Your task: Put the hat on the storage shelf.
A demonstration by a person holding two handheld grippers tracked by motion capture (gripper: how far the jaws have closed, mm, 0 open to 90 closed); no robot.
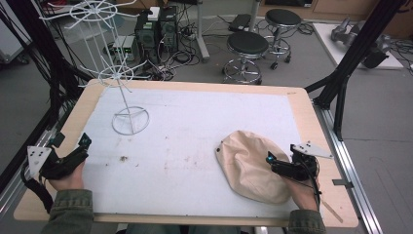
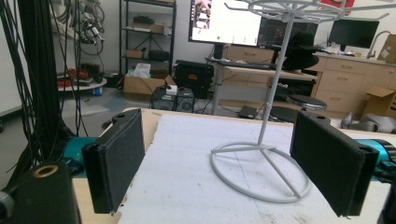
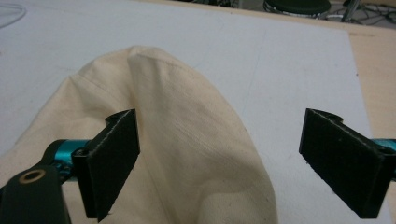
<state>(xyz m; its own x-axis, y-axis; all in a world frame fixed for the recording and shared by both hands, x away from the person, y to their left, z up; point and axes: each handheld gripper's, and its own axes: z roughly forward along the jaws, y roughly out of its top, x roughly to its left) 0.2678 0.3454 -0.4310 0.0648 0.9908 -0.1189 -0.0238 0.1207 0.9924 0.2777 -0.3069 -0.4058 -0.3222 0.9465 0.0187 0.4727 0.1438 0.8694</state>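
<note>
Left gripper at the surface's left edge, fingers wide with nothing between them, white wire hat stand toward the far left corner, beige cap near the right front edge, right gripper at its right side, fingers wide over the fabric

- A cream cloth hat lies crumpled on the white mat of the desk, toward four o'clock from the desk's middle. Its fabric bulges upward with a raised fold running along it, seen close in the right gripper view.
- A white wire stand stands upright toward ten o'clock, on a ring base, with thin spokes spreading from its pole.
</note>
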